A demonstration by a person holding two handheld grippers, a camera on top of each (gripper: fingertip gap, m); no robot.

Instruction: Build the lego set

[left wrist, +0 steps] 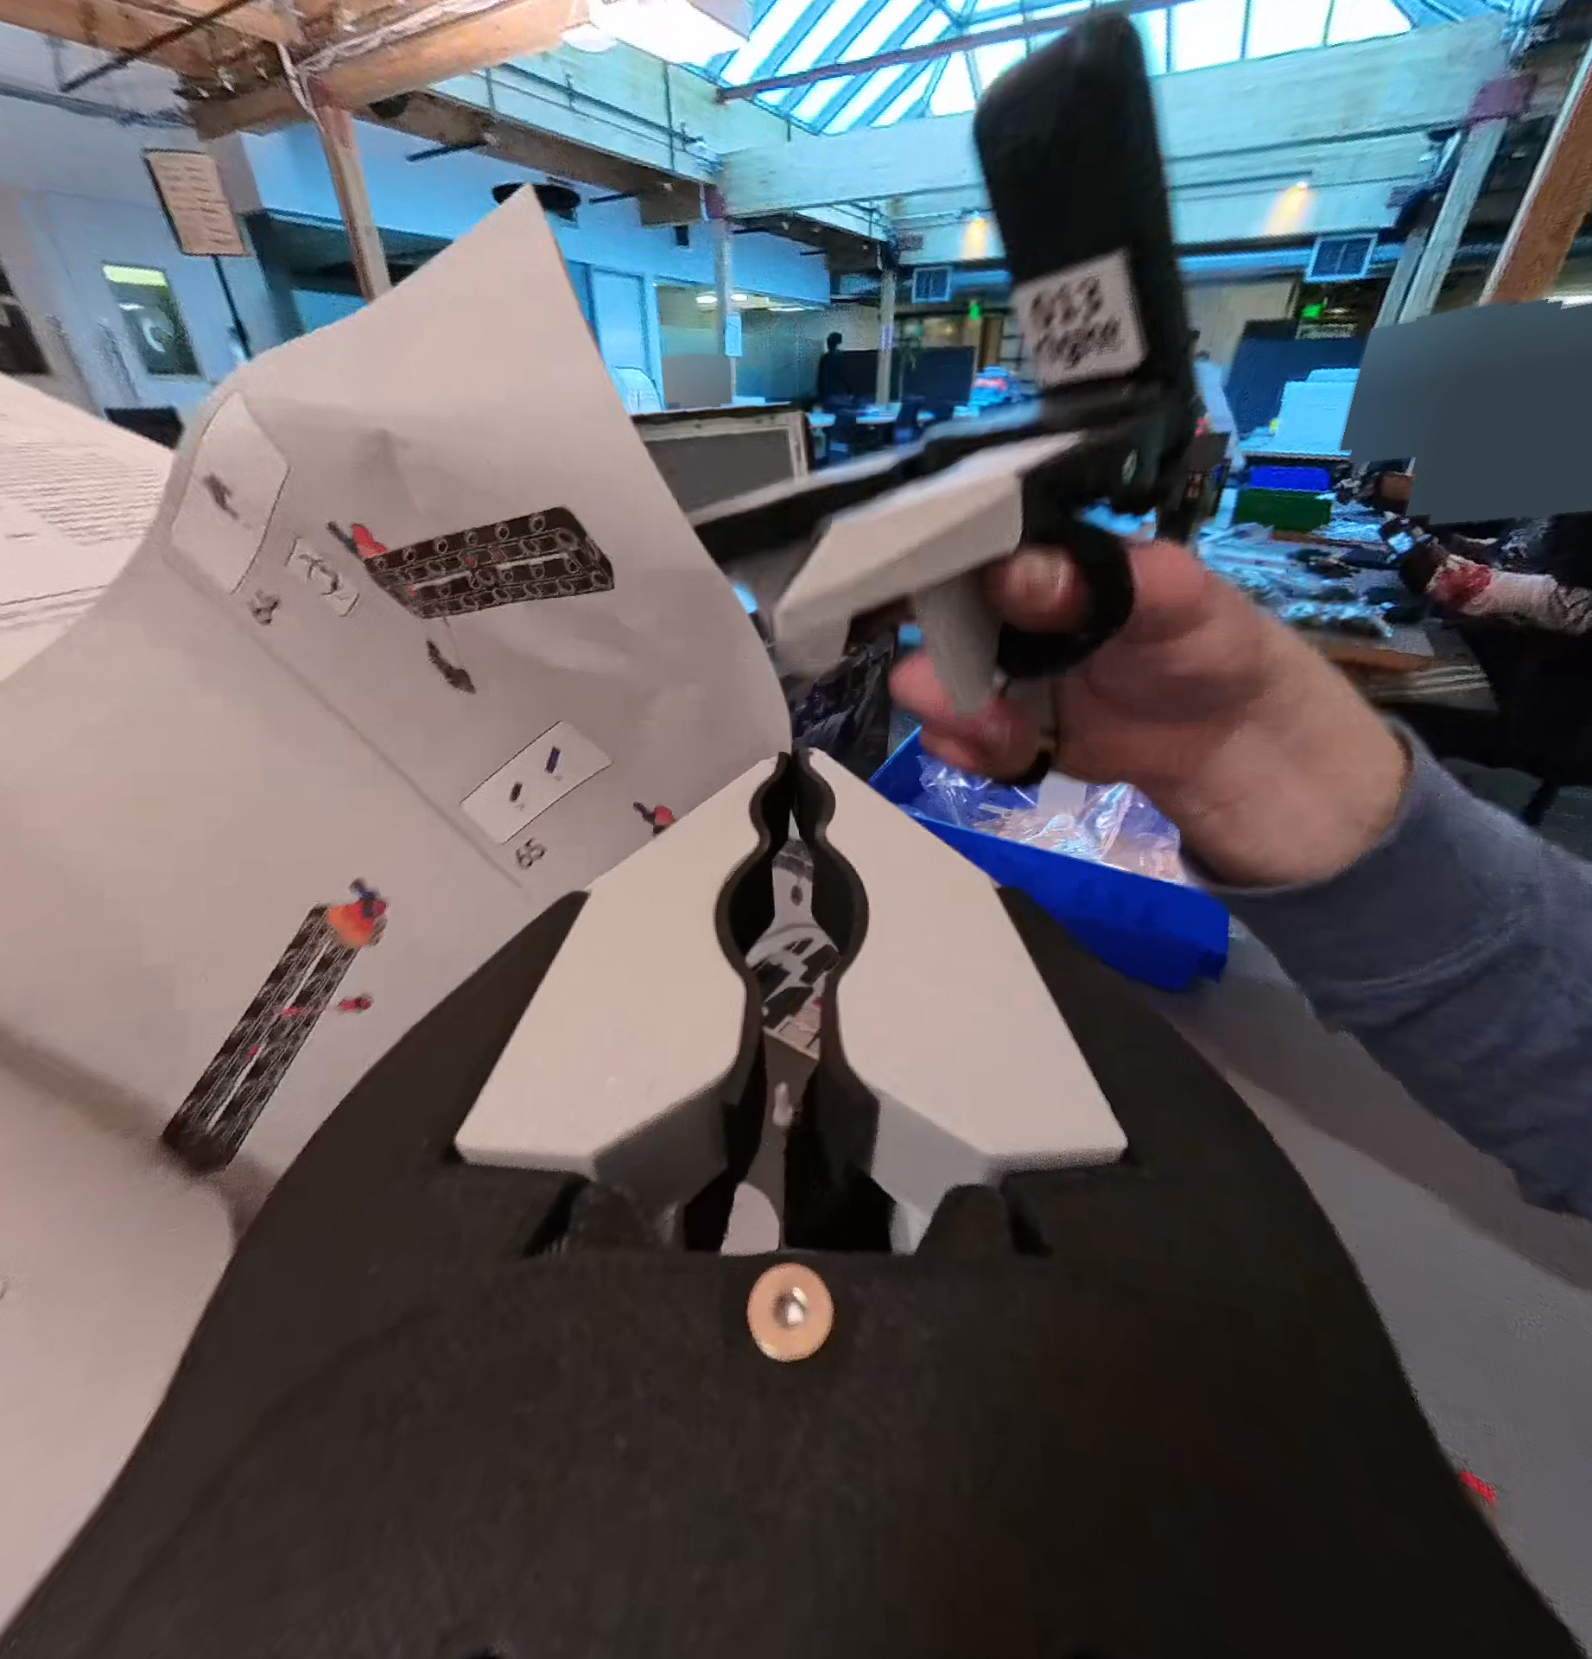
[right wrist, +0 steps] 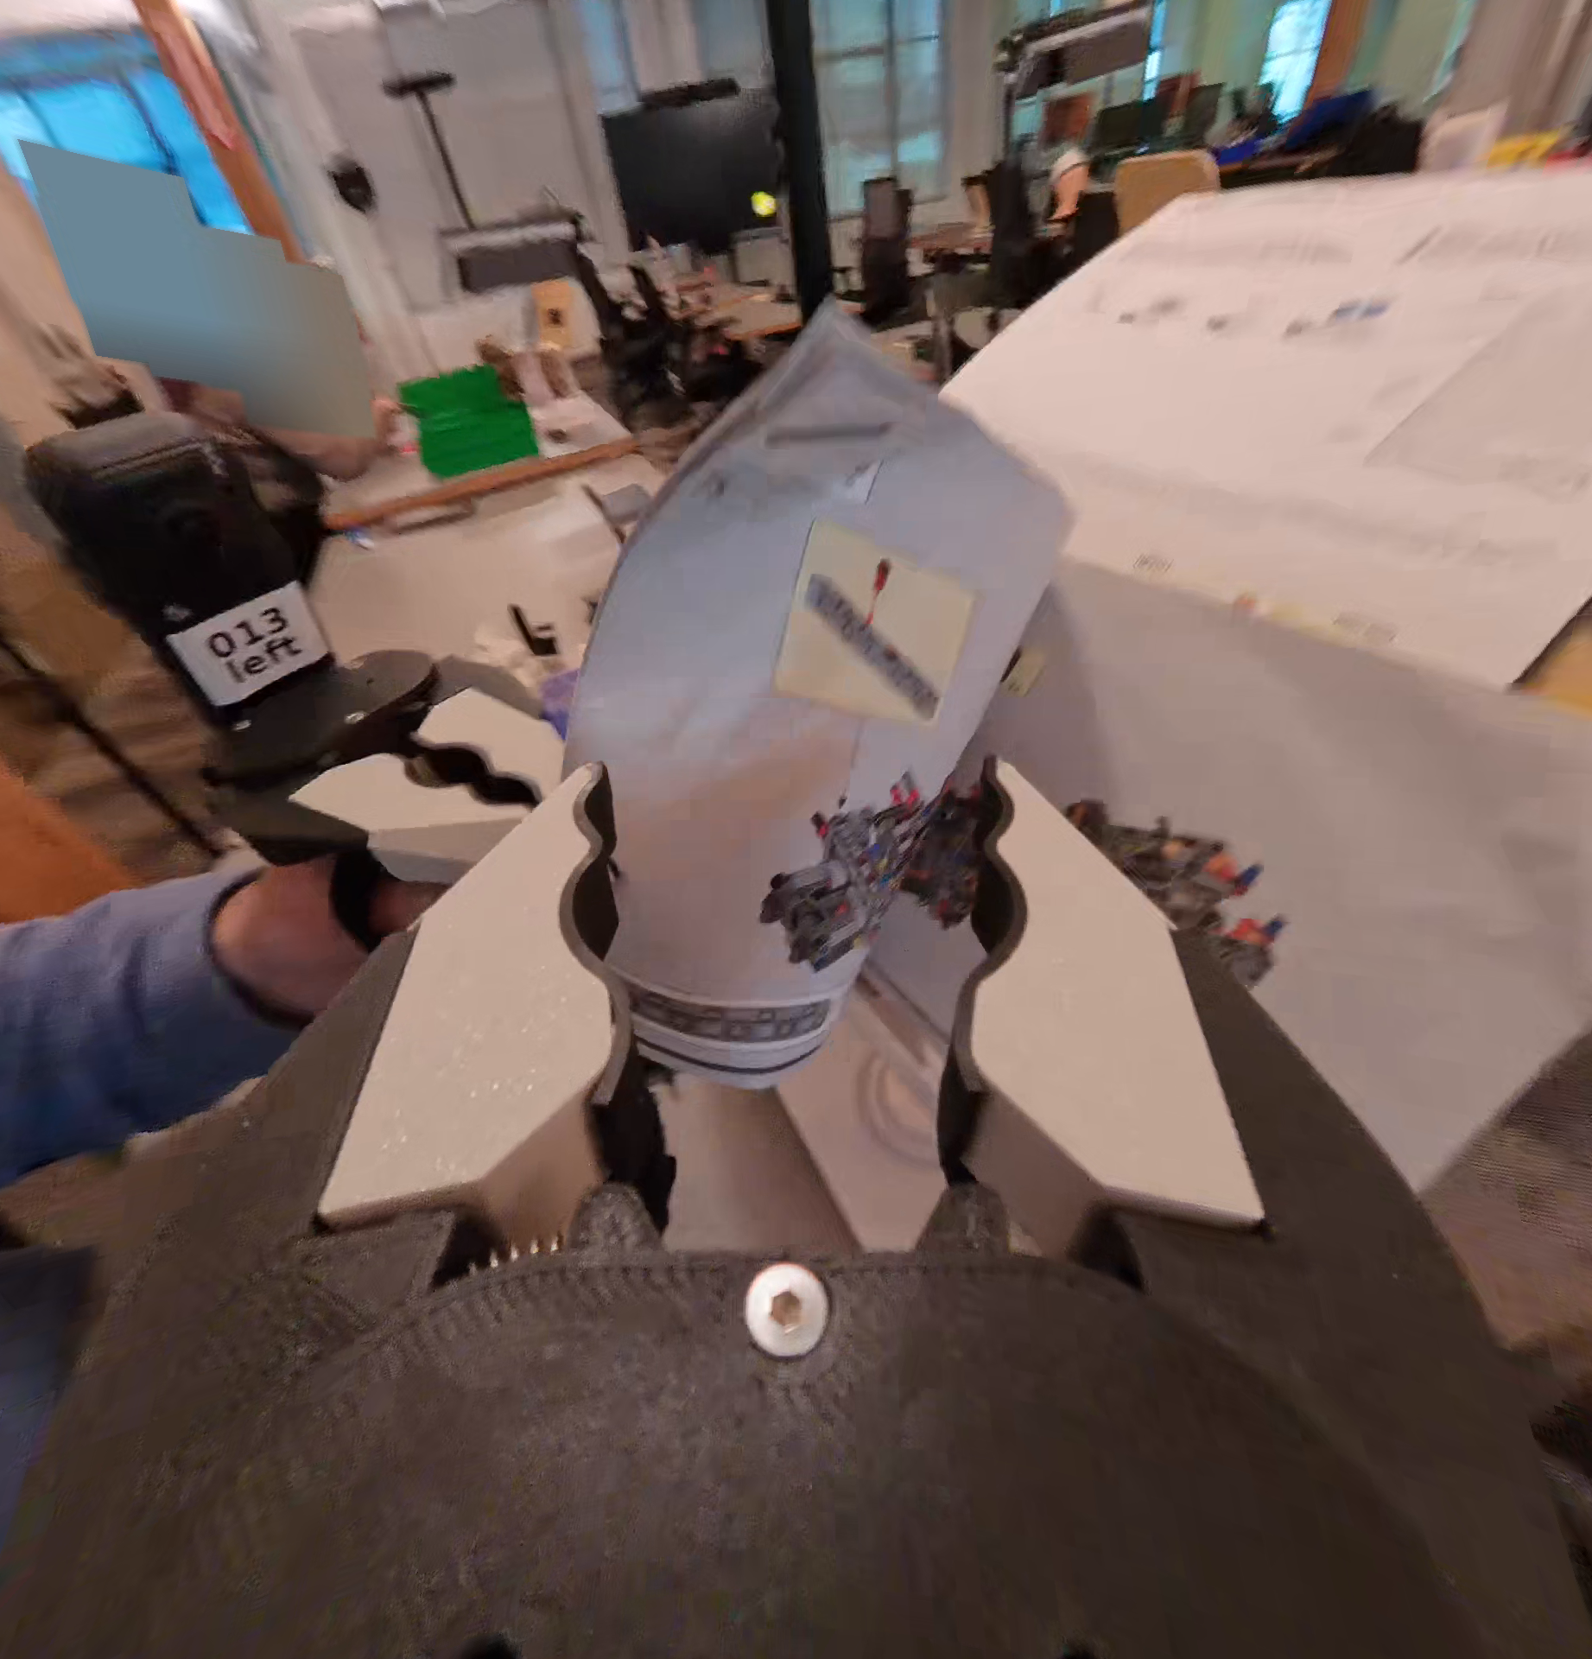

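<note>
- Instruction booklet (left wrist: 235, 718) filled the left of the left wrist view: pages open and lifted, one page (left wrist: 469, 503) curled upright, printed with build steps of black beams and small red parts.
- Left gripper (left wrist: 793, 790) sat just right of that page: jaws closed, tips touching at the page's lower right edge. Printed paper showed in the gaps between the fingers, so it was pinching the page.
- Blue bin (left wrist: 1088, 889) sat behind and right of the left gripper on the worktop (left wrist: 1492, 1347), with clear plastic bags (left wrist: 1043, 808) inside.
- Right gripper (left wrist: 864, 530) was higher up at right in that view, motion-blurred, held by a hand (left wrist: 1223, 700) in a grey-blue sleeve. Its tip ran behind the curled page; jaw state not readable there.
- Right wrist view, far left: left gripper (right wrist: 469, 776) again, with the hand (right wrist: 289, 934) holding it below; jaws shut, a white tag on its black body.
- Centre: the curled page (right wrist: 774, 718) stood up between the right gripper's fingers (right wrist: 469, 969). Page carried a pale yellow inset panel and a picture of the multicoloured model.
- Right gripper (right wrist: 794, 785) jaws were apart. The left finger looked touching or very near the page edge, the right finger clear of it. Not gripping anything.
- Right: the rest of the booklet (right wrist: 1312, 539) spread flat, blurred, with another printed picture of the model.
- No loose bricks resolvable; the bags in the bin were too blurred to tell.
</note>
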